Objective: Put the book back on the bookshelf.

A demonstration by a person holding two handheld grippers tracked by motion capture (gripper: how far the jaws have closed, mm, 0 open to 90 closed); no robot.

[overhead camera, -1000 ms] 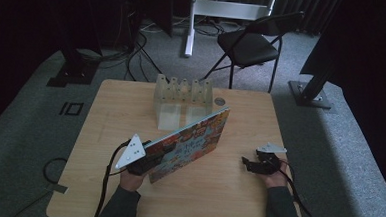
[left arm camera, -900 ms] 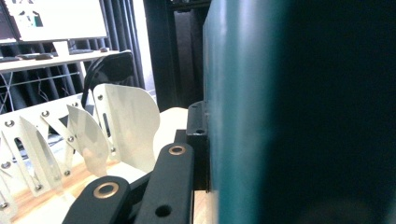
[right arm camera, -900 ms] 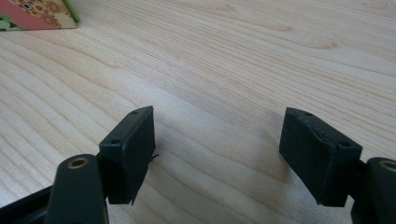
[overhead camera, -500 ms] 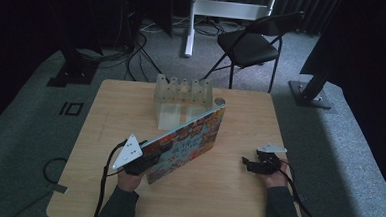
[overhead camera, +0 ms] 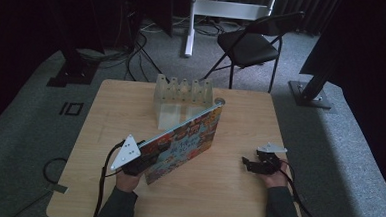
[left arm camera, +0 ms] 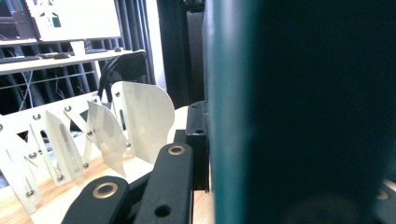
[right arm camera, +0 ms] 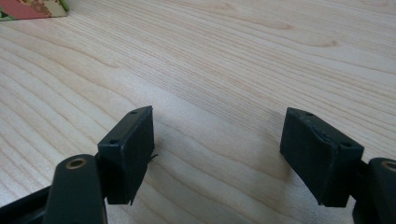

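The left gripper [overhead camera: 146, 158] was clamped on the lower corner of the colourful book [overhead camera: 187, 138], which rose tilted ahead of it toward the slotted rack [overhead camera: 182, 95], probably to be slid into a slot. The right gripper [overhead camera: 250, 164] rested on the table [overhead camera: 110, 114], jaws spread wide and empty, the book well off to its left.

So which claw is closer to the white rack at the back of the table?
Left. The left claw holds the book whose far corner reaches the rack; the right claw sits open, farther away.
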